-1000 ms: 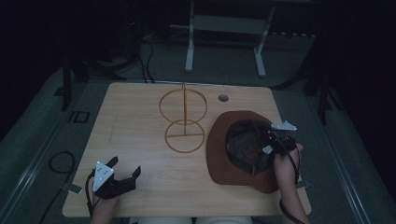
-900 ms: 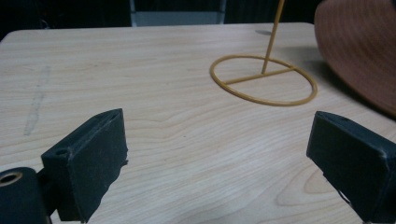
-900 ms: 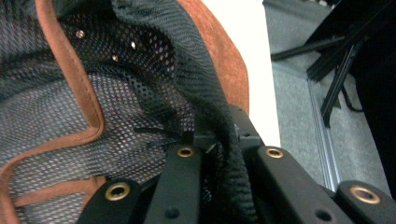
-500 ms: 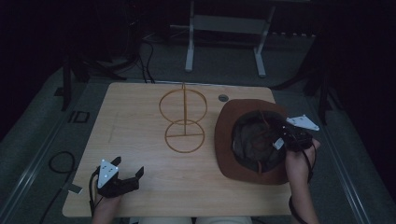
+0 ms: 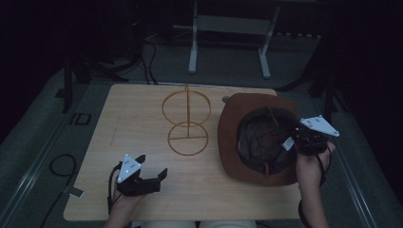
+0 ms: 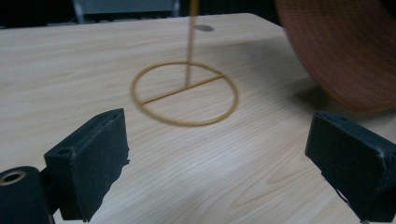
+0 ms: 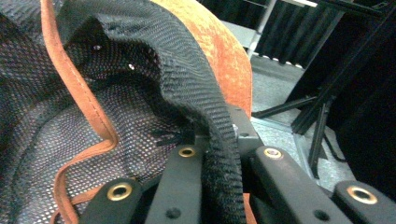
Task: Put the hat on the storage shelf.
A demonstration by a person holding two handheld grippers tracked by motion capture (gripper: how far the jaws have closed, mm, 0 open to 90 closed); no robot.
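From above, a brown hat (image 5: pixel 233 142) is seen upside down, gripped at its right rim by the right gripper (image 5: pixel 295 141); a wire stand (image 5: pixel 186 118) lies just to its left. Along the left gripper (image 6: pixel 219 168), spread empty over the surface (image 6: pixel 70 65), the stand's ring is faced. Along the right gripper, the hat's inner band (image 7: pixel 205 107) is seen clamped.
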